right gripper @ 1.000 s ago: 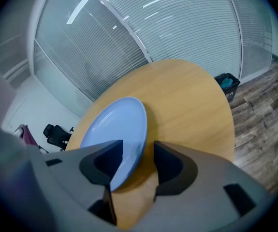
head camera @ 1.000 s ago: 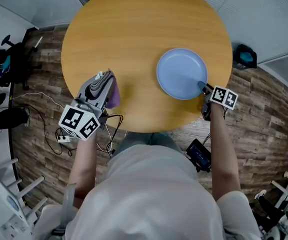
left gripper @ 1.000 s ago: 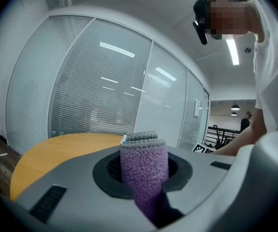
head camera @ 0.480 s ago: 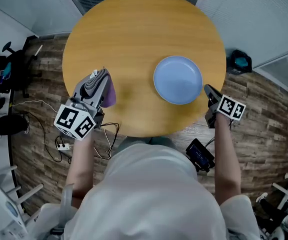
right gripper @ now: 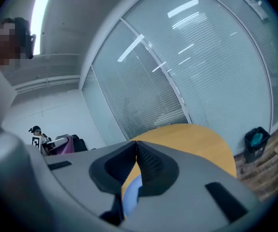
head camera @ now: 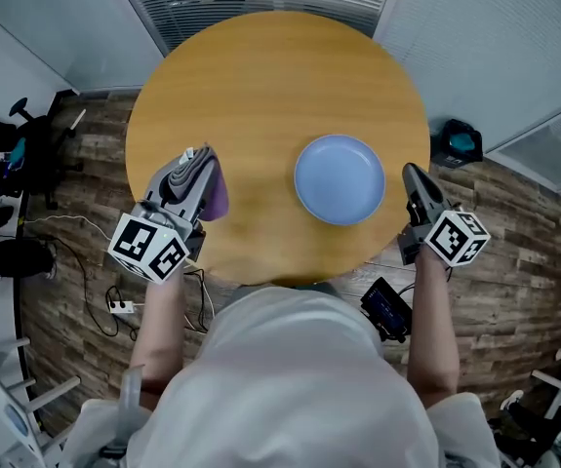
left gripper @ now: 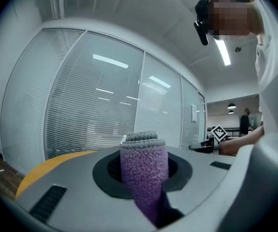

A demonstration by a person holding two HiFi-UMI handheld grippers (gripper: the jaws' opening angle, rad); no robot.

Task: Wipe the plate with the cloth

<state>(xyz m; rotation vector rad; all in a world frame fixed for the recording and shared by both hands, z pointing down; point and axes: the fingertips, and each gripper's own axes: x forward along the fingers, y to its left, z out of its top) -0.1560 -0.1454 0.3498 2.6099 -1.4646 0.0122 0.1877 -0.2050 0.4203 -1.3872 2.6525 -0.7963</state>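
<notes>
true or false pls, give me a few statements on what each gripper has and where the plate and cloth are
1. The left gripper is clamped on the cloth. True.
2. The right gripper grips the rim of the plate. False: its jaws have just been closing and are shut with nothing between them, off to the plate's right.
3. The plate lies on the table. True.
4. The cloth is spread on the plate. False: it sits in the left gripper, to the plate's left and apart from it.
</notes>
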